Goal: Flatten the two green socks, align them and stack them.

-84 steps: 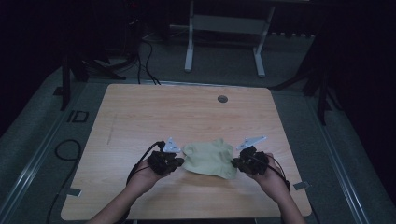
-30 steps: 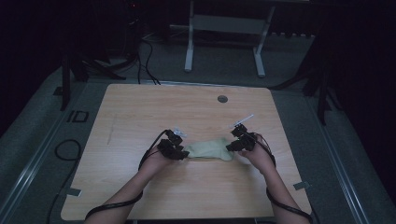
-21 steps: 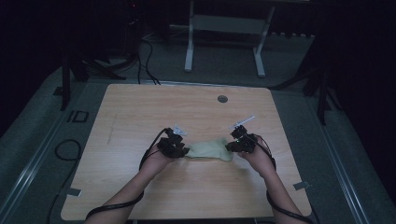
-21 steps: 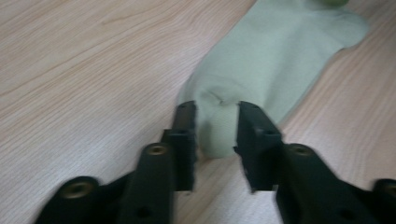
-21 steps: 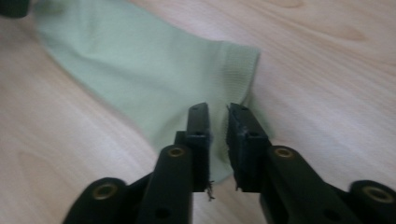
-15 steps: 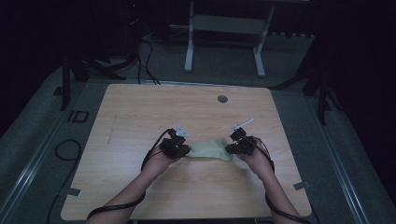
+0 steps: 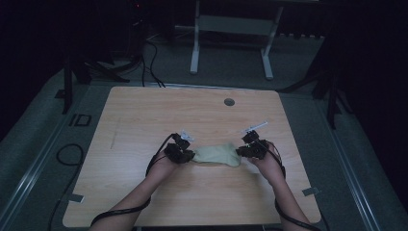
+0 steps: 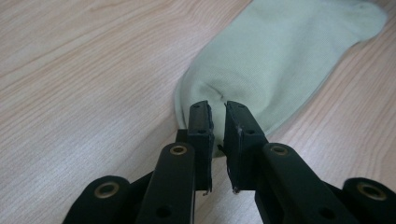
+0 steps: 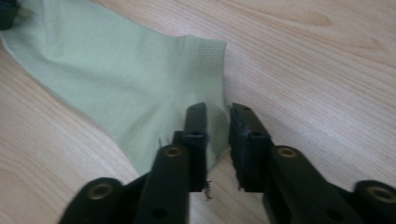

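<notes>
A pale green sock [image 7: 216, 155] lies as a narrow band across the middle of the wooden table [image 7: 192, 110]. My left gripper [image 7: 188, 155] is at its left end. In the left gripper view the jaws [image 8: 217, 109] have just been closing and now pinch the sock's rounded edge [image 8: 280, 60], leaving only a thin slit. My right gripper [image 7: 242, 151] is at the other end. Its jaws [image 9: 217, 112] closed in, then eased open slightly. The ribbed cuff end of the sock [image 9: 116, 79] sits between them, still nipped.
A round grey grommet [image 7: 229, 102] sits near the table's far edge. Behind the table stands a white desk frame [image 7: 231, 29]. Cables [image 7: 62, 154] loop on the grey floor at the left. Both forearms come in from the near edge.
Earlier the sock lay wider and closer to the near edge. It now lies farther in as a narrower band. Over the last second both hands stayed almost still at its ends.
</notes>
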